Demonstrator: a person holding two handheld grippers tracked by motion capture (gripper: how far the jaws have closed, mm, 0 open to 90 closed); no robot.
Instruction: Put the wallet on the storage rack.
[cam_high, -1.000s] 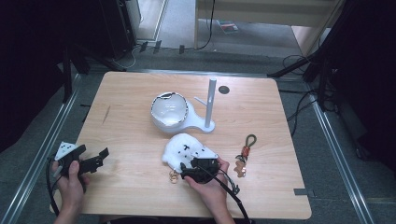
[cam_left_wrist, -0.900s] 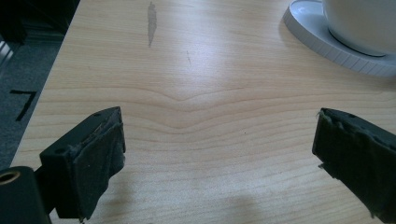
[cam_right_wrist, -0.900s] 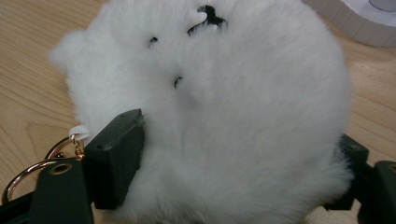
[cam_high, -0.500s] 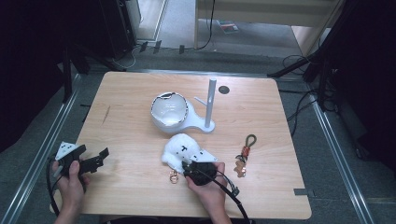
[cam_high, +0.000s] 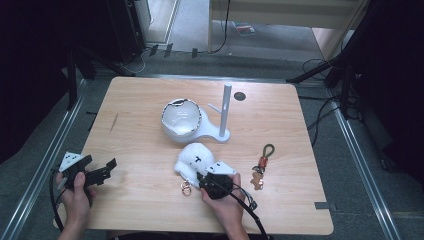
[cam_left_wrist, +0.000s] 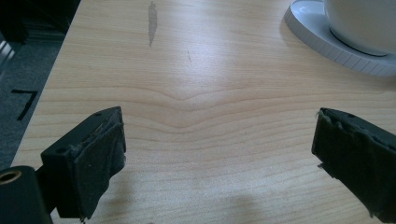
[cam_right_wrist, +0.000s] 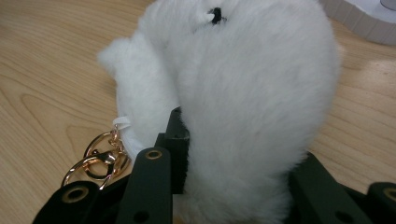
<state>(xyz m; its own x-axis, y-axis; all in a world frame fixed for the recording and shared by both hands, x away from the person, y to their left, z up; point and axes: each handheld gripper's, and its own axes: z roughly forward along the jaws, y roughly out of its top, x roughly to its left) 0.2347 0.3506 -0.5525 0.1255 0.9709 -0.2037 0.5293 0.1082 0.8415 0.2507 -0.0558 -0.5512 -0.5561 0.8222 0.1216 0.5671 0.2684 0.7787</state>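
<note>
Two hand-held grippers were on the worktop (cam_high: 150, 100): the left hand-held gripper (cam_high: 102, 170) sat near the left front edge with its jaws wide apart over bare wood, holding nothing, while the right hand-held gripper (cam_high: 207, 177) was pushed into the near side of a white plush keychain (cam_high: 195, 159). In the right gripper view the fur bulged between the jaws, which appeared clamped on it, though the fingertips were buried in the pile. Judging from that, the step was a pick-up of the plush, and it would go best with the grip kept low and central on the body, lifted straight so the gold ring (cam_right_wrist: 95, 161) trails freely instead of snagging. The plush lay just in front of a white bowl (cam_high: 181, 120) and a white peg stand (cam_high: 225, 112); it looked soft, rounded, fluffy, with a small black stitched mark on top.
</note>
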